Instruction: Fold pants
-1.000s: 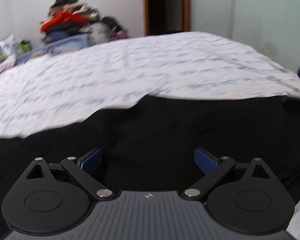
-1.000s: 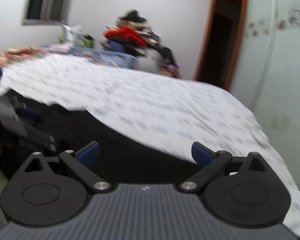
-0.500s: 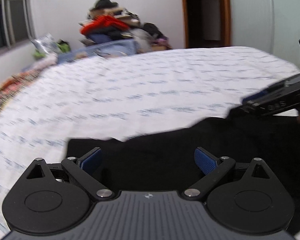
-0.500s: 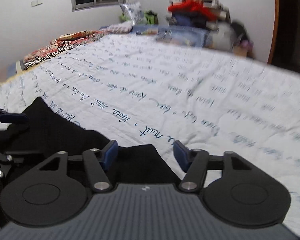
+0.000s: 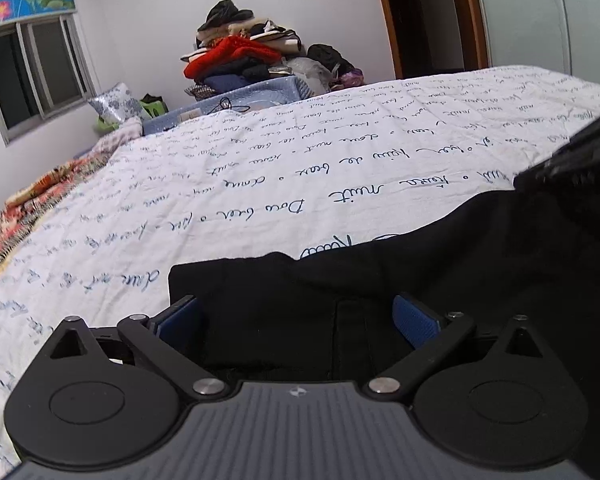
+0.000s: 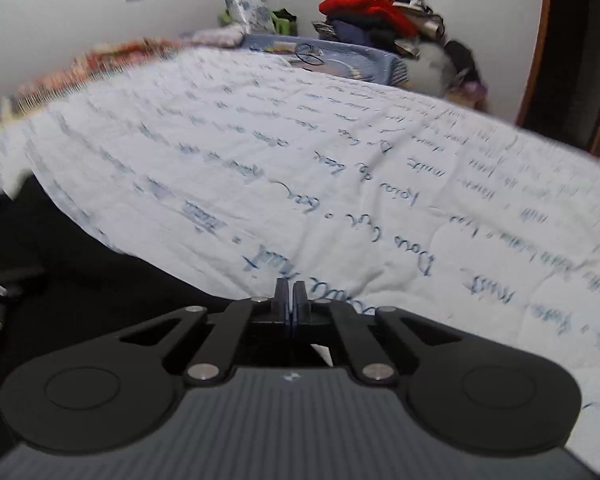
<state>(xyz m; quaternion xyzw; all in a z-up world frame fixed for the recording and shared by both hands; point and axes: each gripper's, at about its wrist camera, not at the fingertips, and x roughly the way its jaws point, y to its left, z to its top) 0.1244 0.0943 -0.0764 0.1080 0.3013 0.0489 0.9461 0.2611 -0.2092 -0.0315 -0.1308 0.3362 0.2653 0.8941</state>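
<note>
Black pants (image 5: pixel 420 264) lie flat on the near edge of the bed. In the left wrist view my left gripper (image 5: pixel 296 316) is open, its blue pads on either side of the pants' left corner, just above the cloth. In the right wrist view the pants (image 6: pixel 80 280) fill the lower left. My right gripper (image 6: pixel 290 300) is shut at the pants' right edge, seemingly pinching the black cloth; the pinch itself is hidden by the fingers. The right gripper's body shows in the left wrist view at far right.
The bed carries a white quilt with blue handwriting print (image 5: pixel 300 168). A pile of clothes (image 5: pixel 252 56) and a blue box stand beyond its far side. A patterned blanket (image 5: pixel 28 208) lies at the left edge. A doorway (image 5: pixel 424 16) is at the back right.
My right gripper has closed from open to shut at the pants' edge. My left gripper has swung left and lowered onto the pants' left corner, staying open.
</note>
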